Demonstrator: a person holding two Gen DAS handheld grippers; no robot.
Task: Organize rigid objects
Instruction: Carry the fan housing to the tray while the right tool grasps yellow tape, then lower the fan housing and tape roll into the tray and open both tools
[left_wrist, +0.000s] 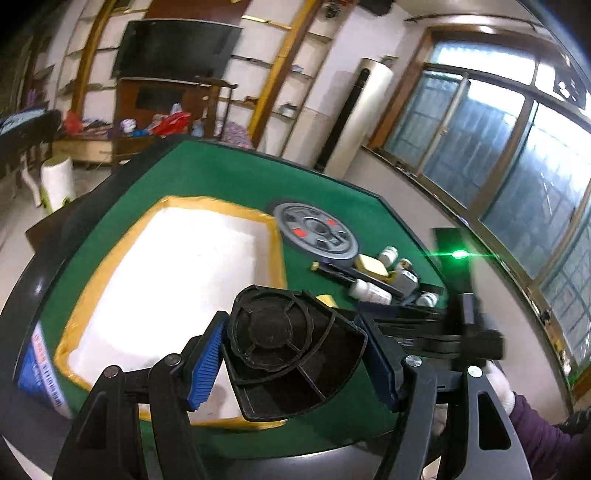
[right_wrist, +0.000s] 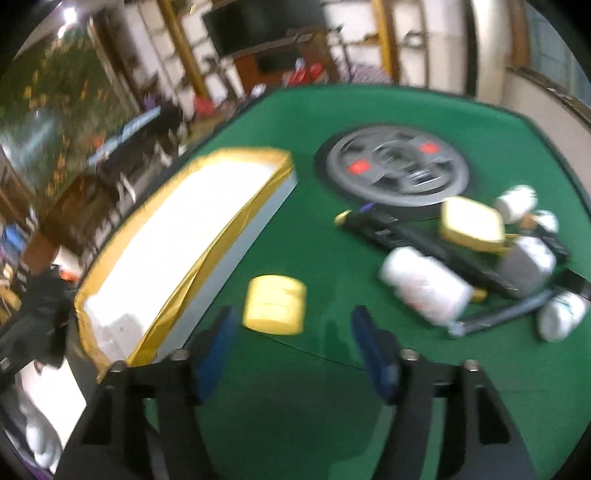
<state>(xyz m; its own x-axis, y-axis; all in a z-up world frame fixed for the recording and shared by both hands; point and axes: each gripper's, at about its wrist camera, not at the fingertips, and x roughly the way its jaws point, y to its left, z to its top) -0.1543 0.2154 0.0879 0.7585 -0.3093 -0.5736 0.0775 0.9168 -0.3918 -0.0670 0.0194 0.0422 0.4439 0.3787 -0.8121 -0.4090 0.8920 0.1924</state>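
L hand-held gripper (left_wrist: 295, 354): I see it clamped on a black plastic piece (left_wrist: 295, 350), fan-shaped w/ a round ribbed disc on top and open compartments below. Both blue pads (left_wrist: 206, 363) press its sides, jaws roughly mid-width. The piece hangs above the counter (left_wrist: 229, 177), over the near corner of the white tray w/ yellow taped rim (left_wrist: 177, 266) that sits ahead-left of the jaws. Ahead-right of this gripper is the grey round disc w/ red squares (left_wrist: 316, 232); past it, further right, a pile: white bottles (left_wrist: 369, 290), a yellow box (left_wrist: 373, 266), long black bars. The R hand-held gripper shows at the right edge of this view, blurred, w/ a white-gloved hand (left_wrist: 498, 384) and purple sleeve behind it.

R hand-held gripper (right_wrist: 291, 343): jaws apart, abt half open, nothing between the pads, just green counter. View is blurry. A yellow tape roll (right_wrist: 275, 309) lies just ahead of the tips, slightly left of centre, not touching either pad. White tray is ahead-left, its long side facing the jaws. Disc sits further ahead-right; the bottle/bar pile is to the right, the nearest white bottle (right_wrist: 424, 284) just beyond the right finger.
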